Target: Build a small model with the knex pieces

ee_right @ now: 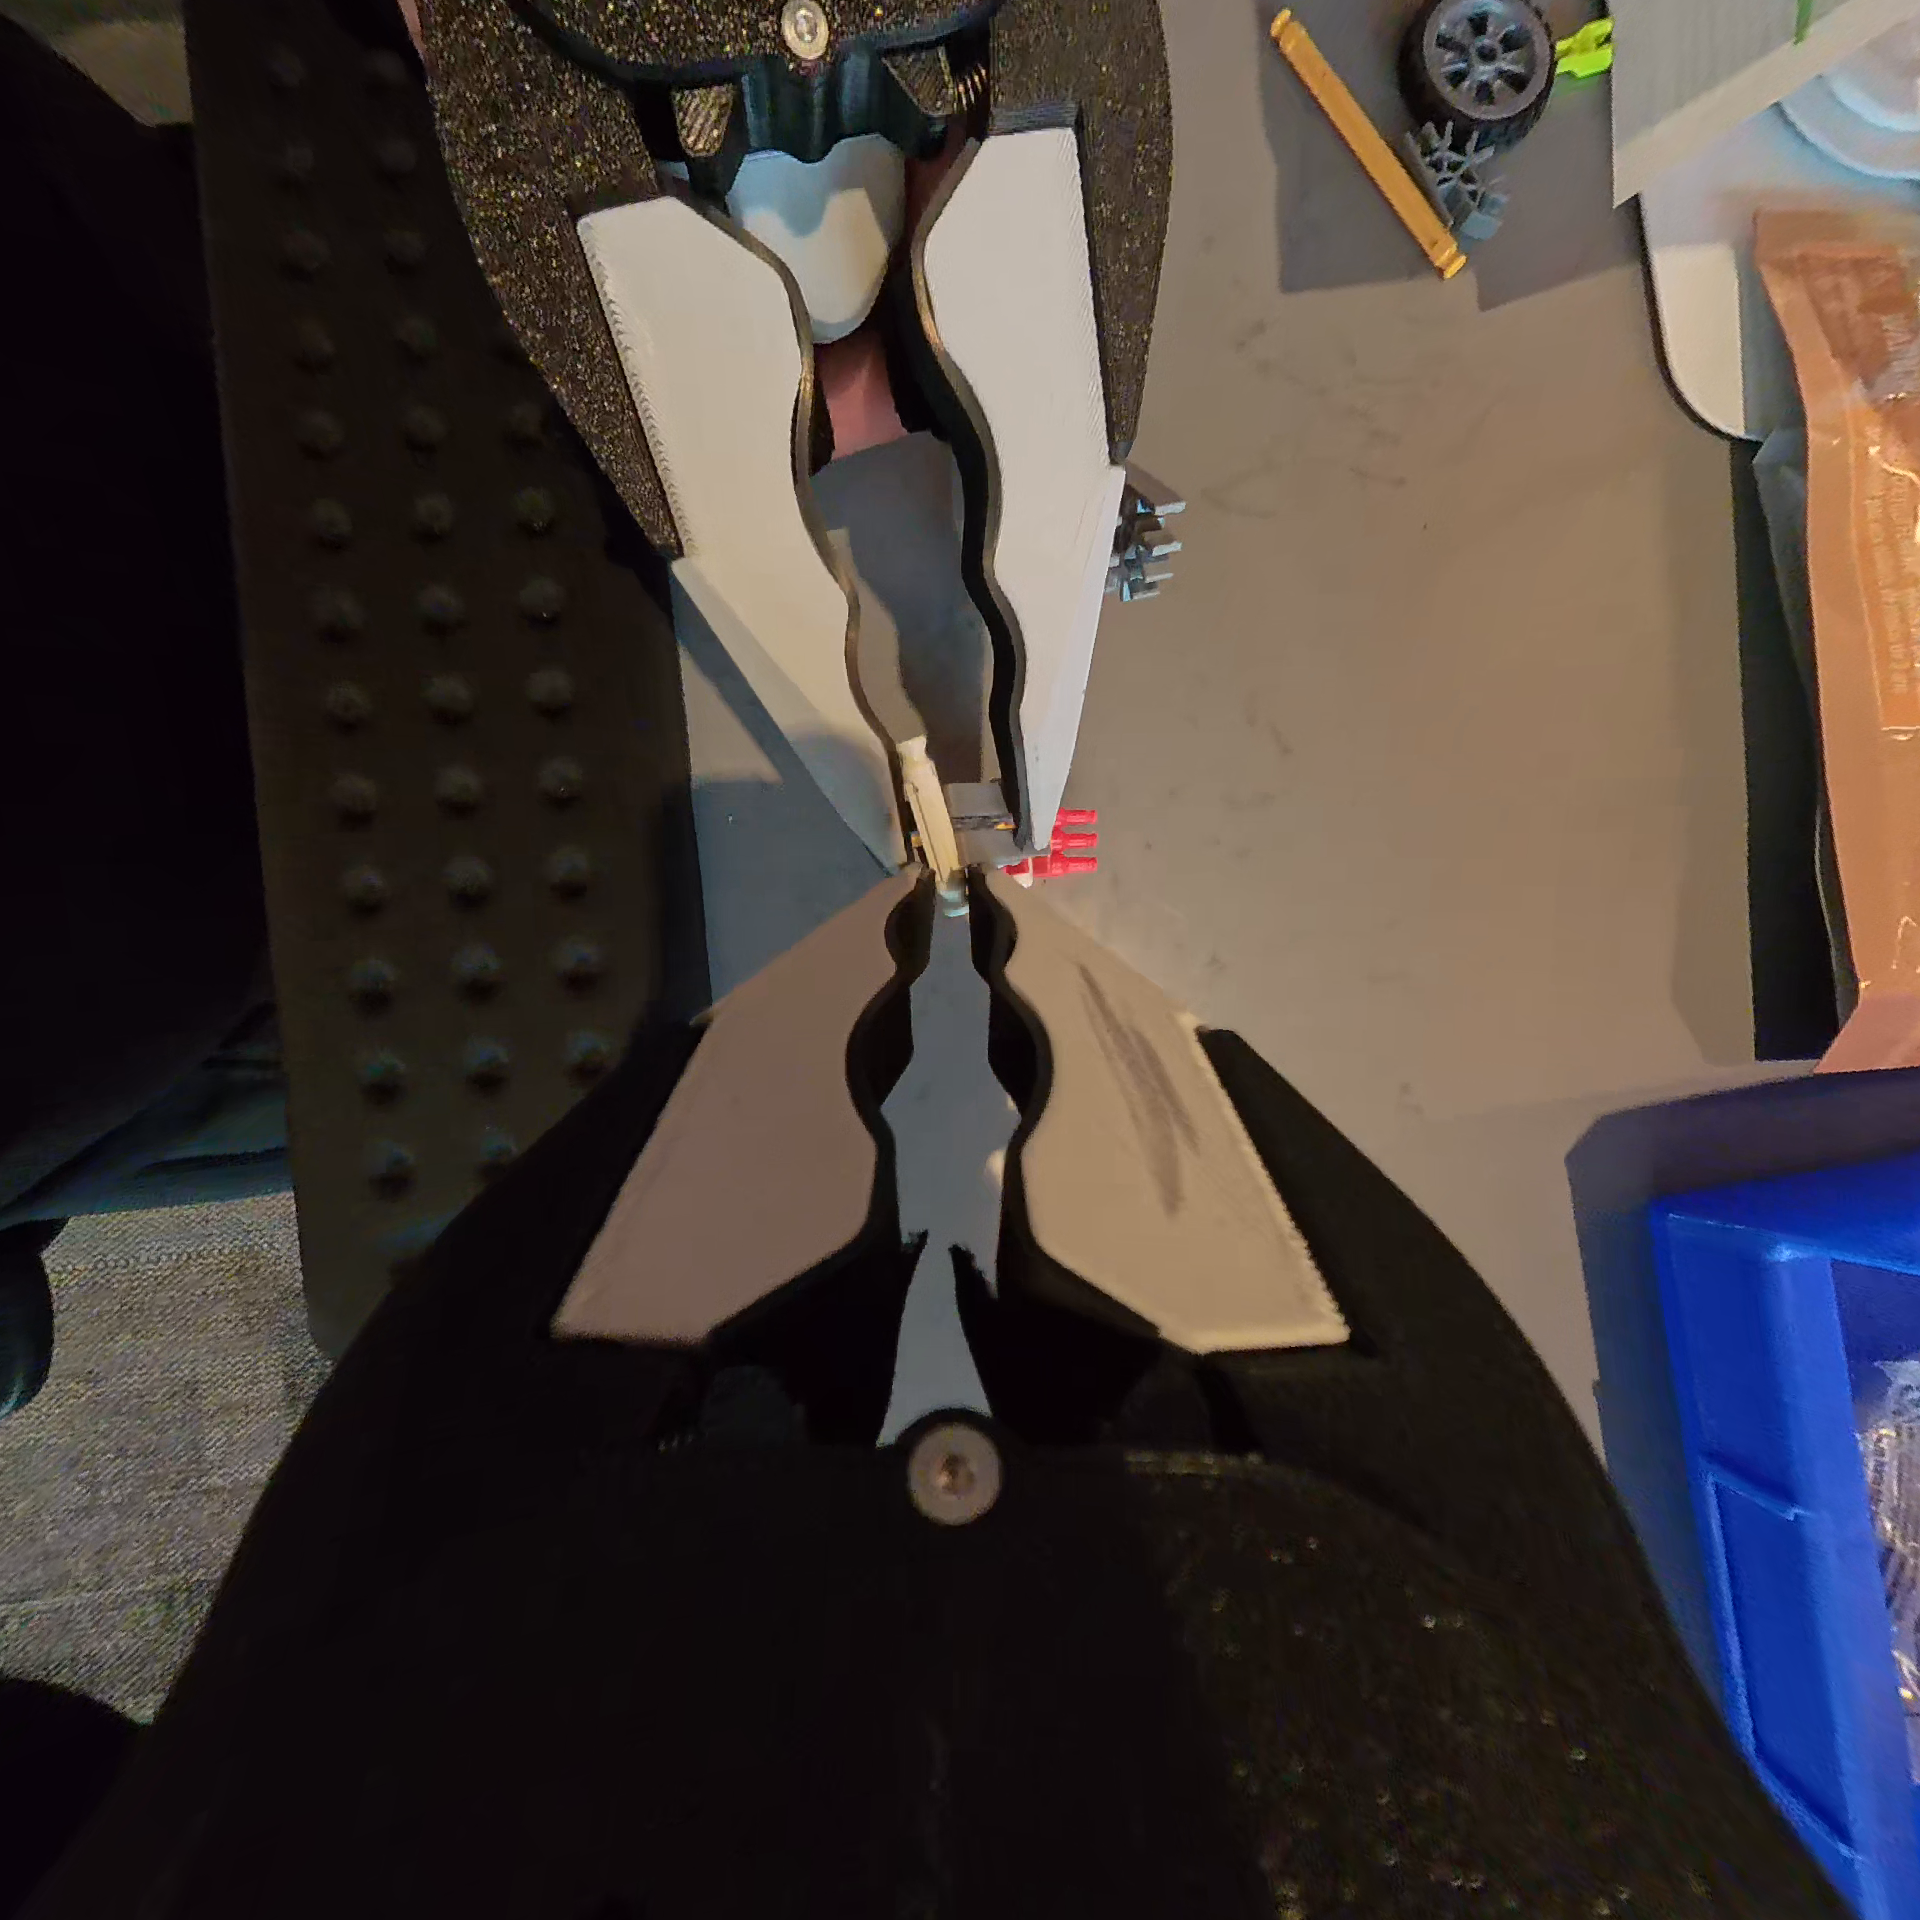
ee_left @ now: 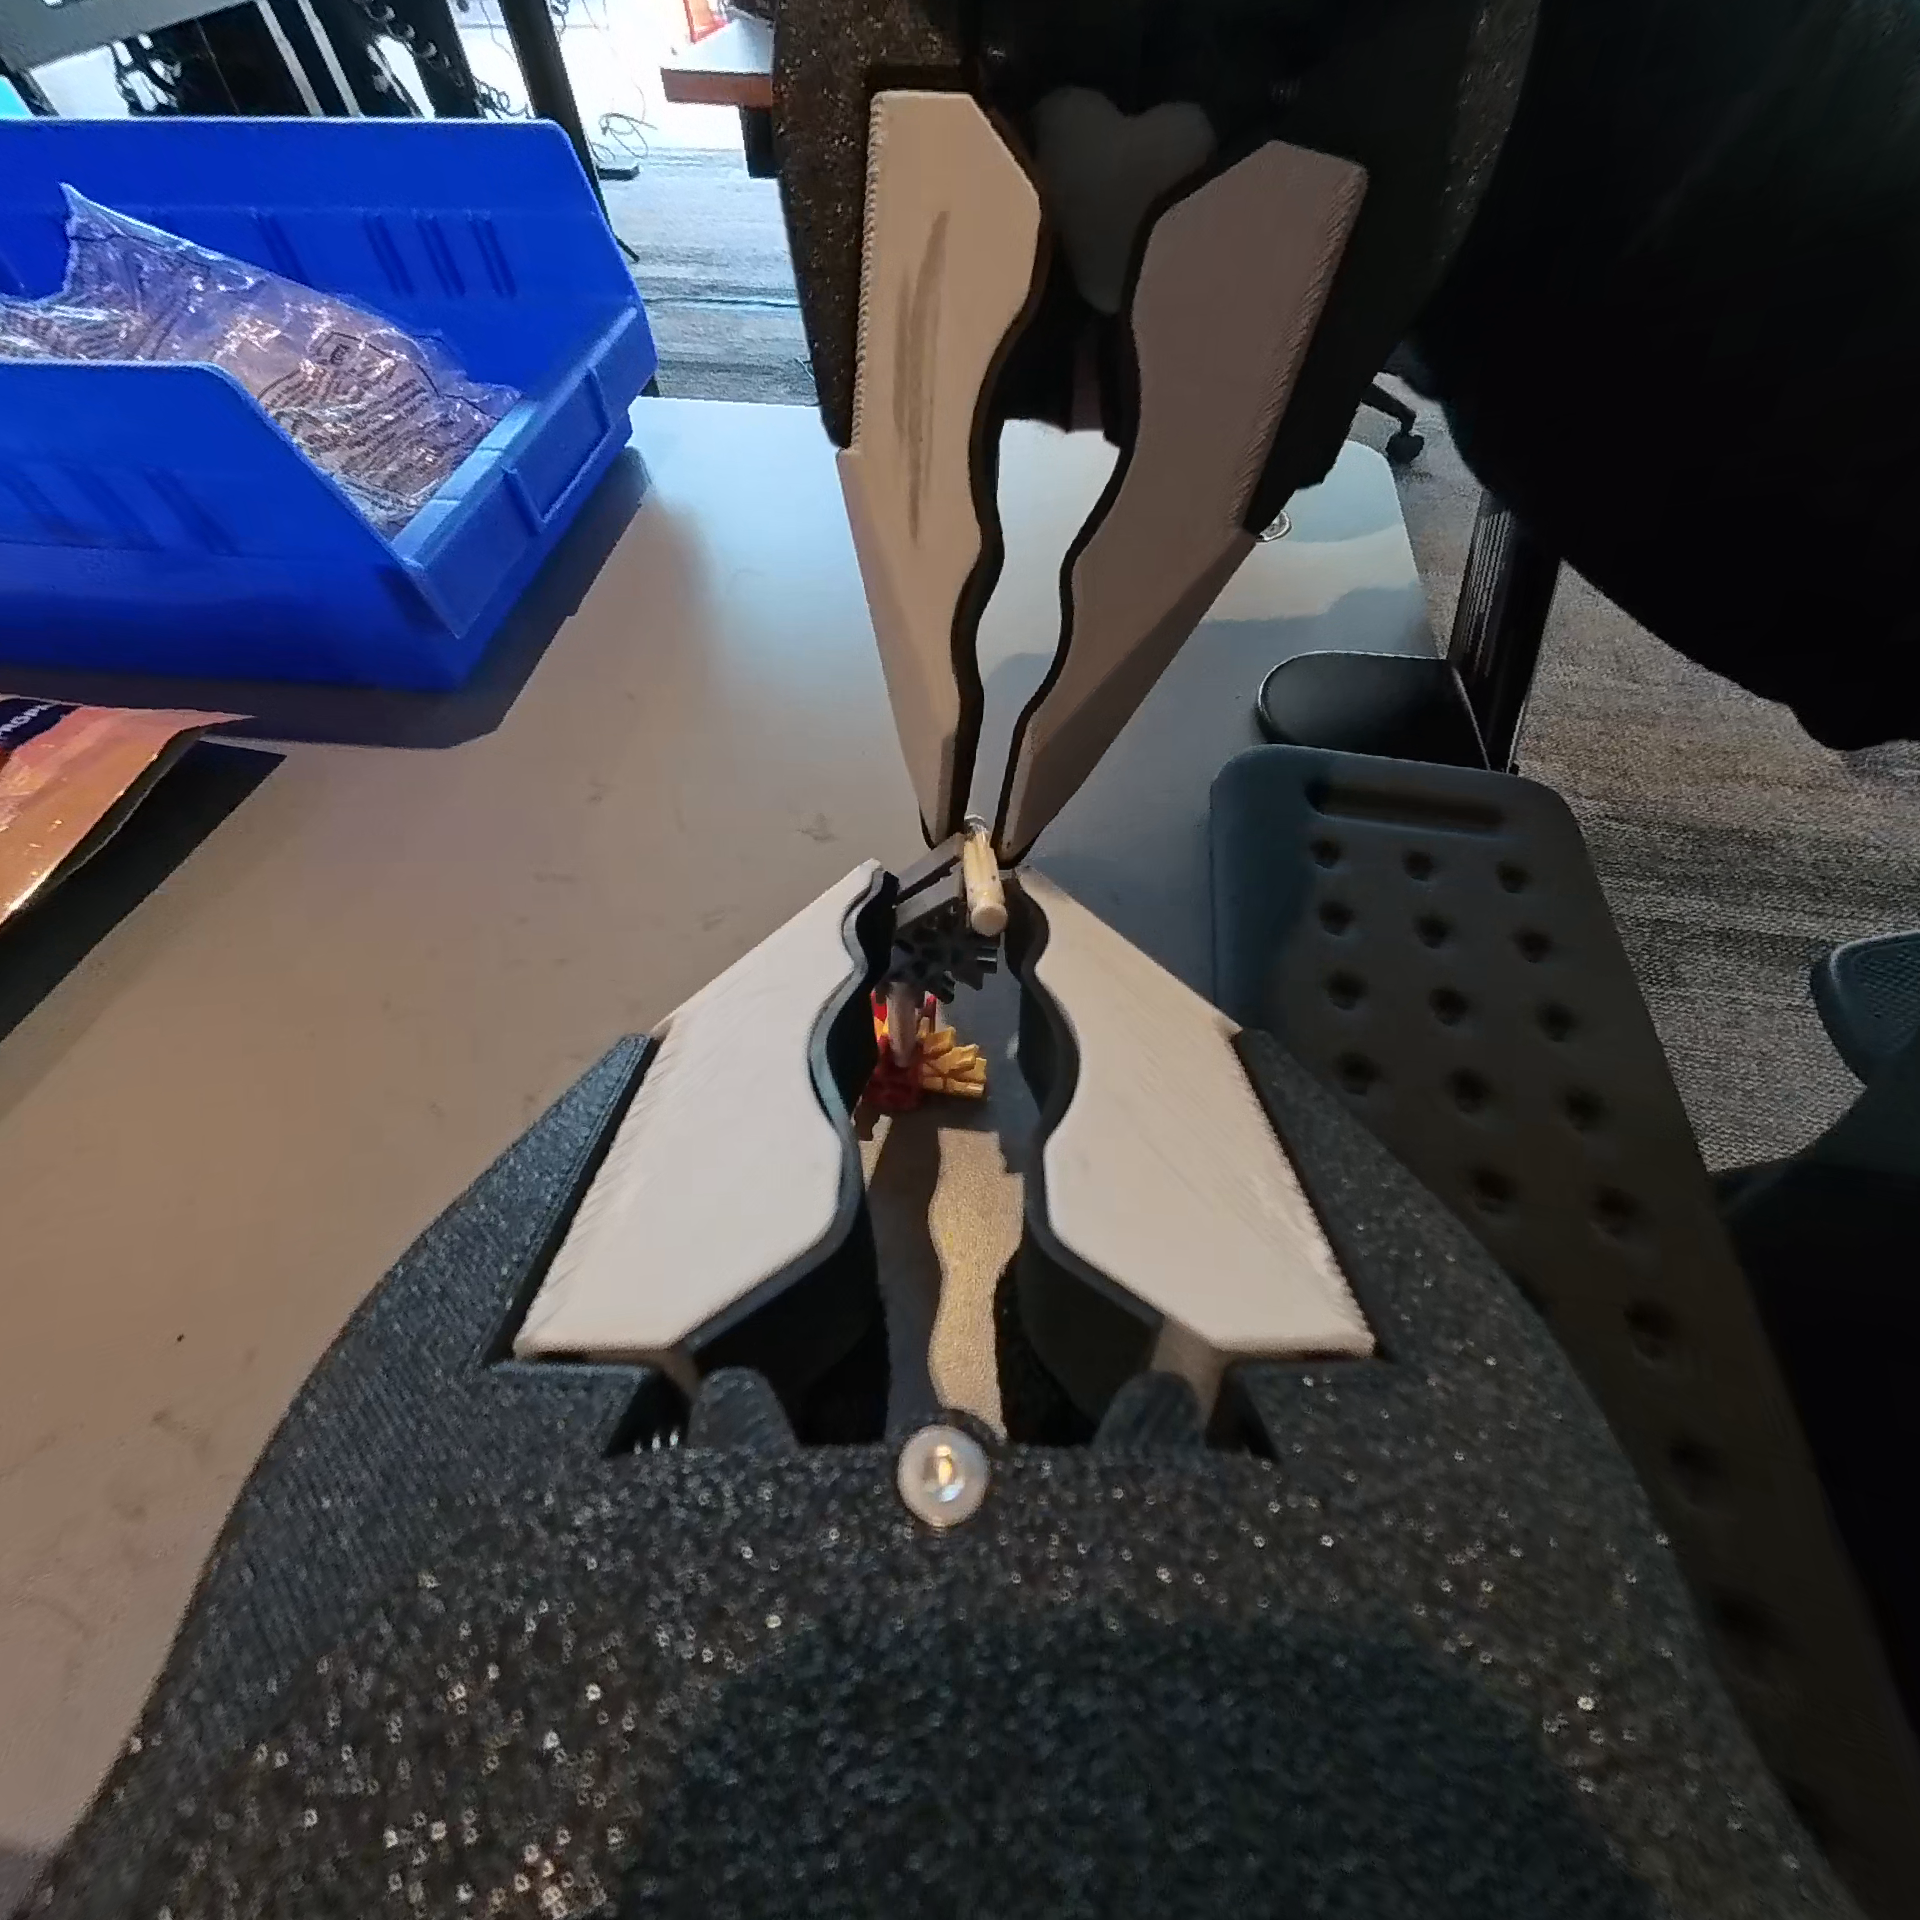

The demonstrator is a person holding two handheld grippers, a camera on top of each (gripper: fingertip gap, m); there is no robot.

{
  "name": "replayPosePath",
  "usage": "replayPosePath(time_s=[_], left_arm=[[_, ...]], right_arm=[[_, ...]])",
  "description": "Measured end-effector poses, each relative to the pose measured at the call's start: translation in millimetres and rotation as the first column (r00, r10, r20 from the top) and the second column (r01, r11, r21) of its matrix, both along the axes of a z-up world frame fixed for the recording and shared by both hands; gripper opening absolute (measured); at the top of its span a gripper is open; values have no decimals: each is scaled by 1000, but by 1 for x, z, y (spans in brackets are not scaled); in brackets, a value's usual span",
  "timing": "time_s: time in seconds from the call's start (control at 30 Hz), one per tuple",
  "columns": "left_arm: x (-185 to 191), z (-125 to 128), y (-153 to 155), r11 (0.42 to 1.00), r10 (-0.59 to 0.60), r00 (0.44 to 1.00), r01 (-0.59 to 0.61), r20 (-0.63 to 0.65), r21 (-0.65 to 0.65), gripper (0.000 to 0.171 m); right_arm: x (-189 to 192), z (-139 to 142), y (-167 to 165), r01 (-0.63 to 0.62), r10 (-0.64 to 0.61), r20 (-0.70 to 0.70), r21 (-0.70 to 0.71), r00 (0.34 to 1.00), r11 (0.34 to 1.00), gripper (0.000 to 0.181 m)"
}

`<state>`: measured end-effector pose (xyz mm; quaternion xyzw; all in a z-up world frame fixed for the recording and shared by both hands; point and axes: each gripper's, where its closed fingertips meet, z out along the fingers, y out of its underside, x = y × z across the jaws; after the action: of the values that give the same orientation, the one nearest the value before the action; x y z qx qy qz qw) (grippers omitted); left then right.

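Right claw (ee_right: 948, 896) pinches smooth white rod (ee_right: 932, 821).

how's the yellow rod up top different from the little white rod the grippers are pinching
The yellow rod is longer and lies flat on the table, untouched, next to a grey connector. The white rod is shorter, held above the table, its end pinched by the right gripper while the left gripper grips the connector it joins. Both are thin straight construction-toy rods.
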<state>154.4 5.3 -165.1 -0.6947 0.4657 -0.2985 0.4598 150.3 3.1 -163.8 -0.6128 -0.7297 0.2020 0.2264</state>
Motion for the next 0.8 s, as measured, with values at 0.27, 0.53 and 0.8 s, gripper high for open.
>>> replayPosePath(time_s=[0.27,0.53,0.8], left_arm=[[2,2,-4,998,-23,999,26,38,-60,23],[-4,2,-4,998,-11,1000,13,28,-57,24],[-8,6,-7,998,-5,999,7,38,-60,44]], right_arm=[[1,-11,2,8,-9,48,15,999,1000,6],[0,-7,-2,8,-8,-2,10,1000,1000,5],[2,3,-6,34,-34,5,60,999,998,5]])
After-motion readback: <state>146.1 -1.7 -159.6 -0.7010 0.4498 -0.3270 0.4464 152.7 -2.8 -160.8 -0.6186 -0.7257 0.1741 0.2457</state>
